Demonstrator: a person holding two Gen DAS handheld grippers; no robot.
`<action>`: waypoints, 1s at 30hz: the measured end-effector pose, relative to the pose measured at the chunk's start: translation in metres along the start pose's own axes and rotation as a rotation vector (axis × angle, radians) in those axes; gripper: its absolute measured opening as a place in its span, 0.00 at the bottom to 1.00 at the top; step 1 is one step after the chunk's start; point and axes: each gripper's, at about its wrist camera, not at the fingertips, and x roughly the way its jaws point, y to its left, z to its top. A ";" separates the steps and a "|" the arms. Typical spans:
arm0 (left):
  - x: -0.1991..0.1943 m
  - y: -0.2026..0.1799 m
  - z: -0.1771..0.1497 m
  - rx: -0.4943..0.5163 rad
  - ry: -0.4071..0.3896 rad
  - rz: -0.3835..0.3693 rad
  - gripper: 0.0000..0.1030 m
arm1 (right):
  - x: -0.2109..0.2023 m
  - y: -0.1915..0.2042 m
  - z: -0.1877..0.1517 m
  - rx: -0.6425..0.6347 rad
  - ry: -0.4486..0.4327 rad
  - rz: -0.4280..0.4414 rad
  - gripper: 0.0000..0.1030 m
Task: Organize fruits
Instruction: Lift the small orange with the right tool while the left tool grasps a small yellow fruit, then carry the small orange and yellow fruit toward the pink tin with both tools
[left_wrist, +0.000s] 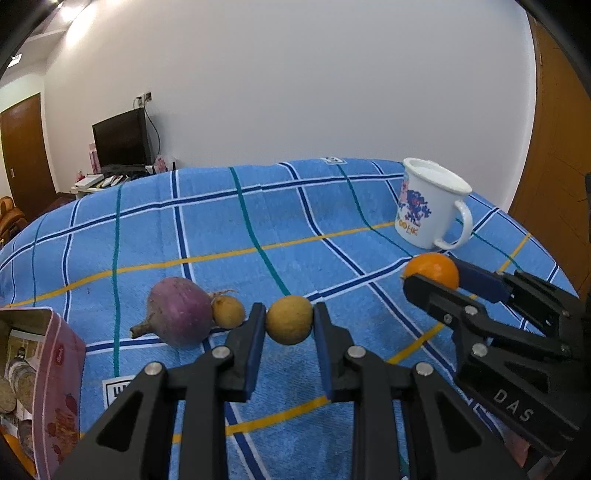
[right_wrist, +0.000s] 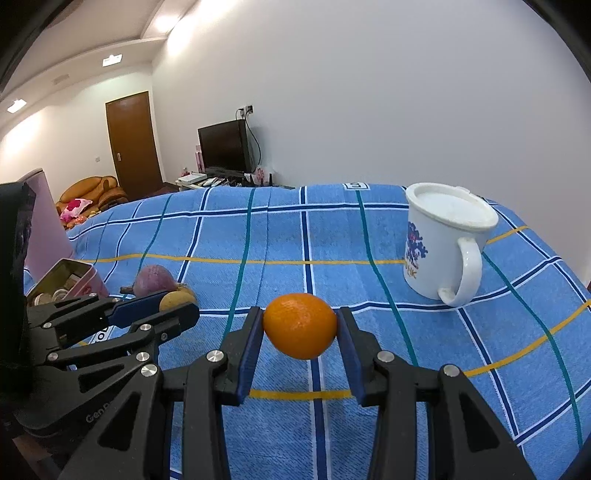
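Above the blue checked cloth (left_wrist: 258, 221), the left gripper (left_wrist: 289, 325) clamped a small tan fruit (left_wrist: 289, 319) and the right gripper (right_wrist: 300, 326) an orange (right_wrist: 300, 325), neither yet placed; what looked like a turnip (left_wrist: 177, 312) remained far left.

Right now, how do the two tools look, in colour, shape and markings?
Both the left tool and the right tool have black angular linkage arms with triangular cut-outs, silver round rivets and flat blue pads. White letters "DAS" mark the right tool's side.
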 end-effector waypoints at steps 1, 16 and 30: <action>-0.001 0.000 0.000 0.000 -0.005 0.000 0.27 | -0.001 0.000 0.000 -0.001 -0.005 0.001 0.41; -0.021 -0.007 -0.006 0.045 -0.086 0.032 0.27 | -0.015 0.003 0.000 -0.015 -0.082 0.014 0.41; -0.035 -0.009 -0.010 0.046 -0.153 0.050 0.27 | -0.024 0.007 -0.003 -0.032 -0.131 0.010 0.41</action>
